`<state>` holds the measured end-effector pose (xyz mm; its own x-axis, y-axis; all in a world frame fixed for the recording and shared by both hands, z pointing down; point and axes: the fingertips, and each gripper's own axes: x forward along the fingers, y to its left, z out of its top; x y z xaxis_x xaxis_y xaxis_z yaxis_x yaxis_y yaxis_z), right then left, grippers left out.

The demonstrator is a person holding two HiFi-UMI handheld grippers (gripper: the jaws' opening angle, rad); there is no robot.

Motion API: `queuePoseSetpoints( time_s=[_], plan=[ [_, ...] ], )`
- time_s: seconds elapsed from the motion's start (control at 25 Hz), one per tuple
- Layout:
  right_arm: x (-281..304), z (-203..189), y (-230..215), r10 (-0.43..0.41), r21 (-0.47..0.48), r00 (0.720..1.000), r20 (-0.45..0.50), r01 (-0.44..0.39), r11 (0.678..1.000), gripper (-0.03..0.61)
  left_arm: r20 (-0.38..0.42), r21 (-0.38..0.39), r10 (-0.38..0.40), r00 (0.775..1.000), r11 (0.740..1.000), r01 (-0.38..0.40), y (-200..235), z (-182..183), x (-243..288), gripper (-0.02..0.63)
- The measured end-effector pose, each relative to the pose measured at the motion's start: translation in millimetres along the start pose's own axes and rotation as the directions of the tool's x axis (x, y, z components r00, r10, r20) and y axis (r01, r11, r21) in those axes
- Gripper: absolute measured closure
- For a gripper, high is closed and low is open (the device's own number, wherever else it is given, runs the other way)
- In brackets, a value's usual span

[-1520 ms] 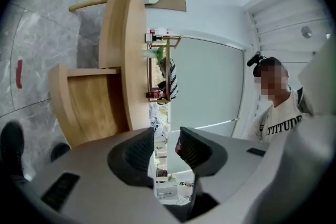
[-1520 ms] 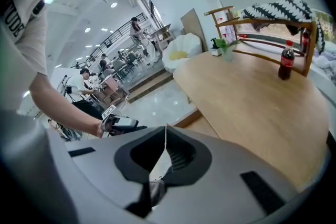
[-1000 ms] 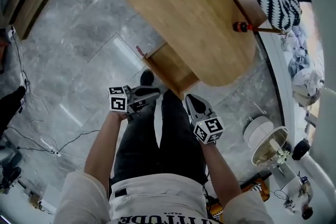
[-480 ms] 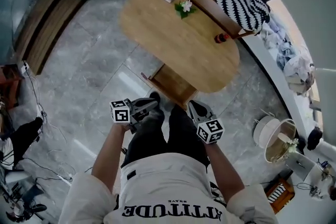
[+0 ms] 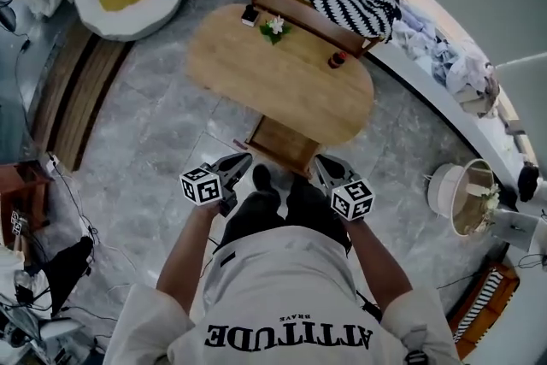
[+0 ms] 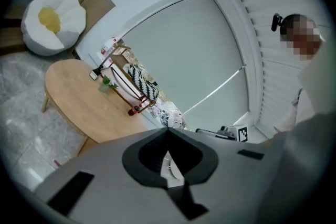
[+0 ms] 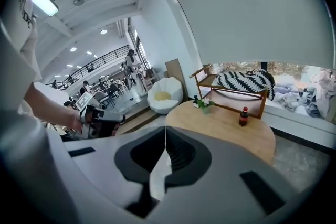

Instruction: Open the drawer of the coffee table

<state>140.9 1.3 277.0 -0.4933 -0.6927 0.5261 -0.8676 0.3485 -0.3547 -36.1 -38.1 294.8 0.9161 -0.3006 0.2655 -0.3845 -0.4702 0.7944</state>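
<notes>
The drawer is standing open at the desk's near edge, so the left gripper and right gripper, both closed on nothing, are probably doing best by hovering clear of it.

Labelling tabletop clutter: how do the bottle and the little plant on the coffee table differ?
The bottle is dark with a red cap and label; the plant is green leaves with a white flower. The bottle is slim and taller; the plant is low and bushy. In the right gripper view the bottle stands right of the plant. Both stand upright on the coffee table, along the side by the wooden rack.
</notes>
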Motion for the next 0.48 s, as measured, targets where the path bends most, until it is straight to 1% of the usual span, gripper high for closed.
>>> queuePoseSetpoints(
  time_s=[0.08, 0.2, 0.32, 0.48],
  plan=[
    [-16, 6, 0, -0.028, 0.009, 0.999, 0.026, 0.028, 1.0, 0.56, -0.021, 0.067, 0.012, 1.0, 0.998, -0.011, -9, 4, -2, 0.594],
    [-38, 10, 0, -0.087, 0.032, 0.994, 0.064, 0.086, 0.996, 0.56, -0.056, 0.163, 0.03, 0.998, 0.986, -0.021, -21, 7, -4, 0.594],
    [-56, 6, 5, -0.12, 0.034, 0.989, 0.081, 0.118, 0.992, 0.558, -0.065, 0.228, 0.037, 0.997, 0.973, -0.021, -34, 10, -3, 0.594],
    [-83, -1, 4, -0.151, 0.028, 0.983, 0.101, 0.149, 0.988, 0.56, -0.075, 0.315, 0.045, 0.996, 0.949, -0.019, -55, 10, 4, 0.594]
  ],
)
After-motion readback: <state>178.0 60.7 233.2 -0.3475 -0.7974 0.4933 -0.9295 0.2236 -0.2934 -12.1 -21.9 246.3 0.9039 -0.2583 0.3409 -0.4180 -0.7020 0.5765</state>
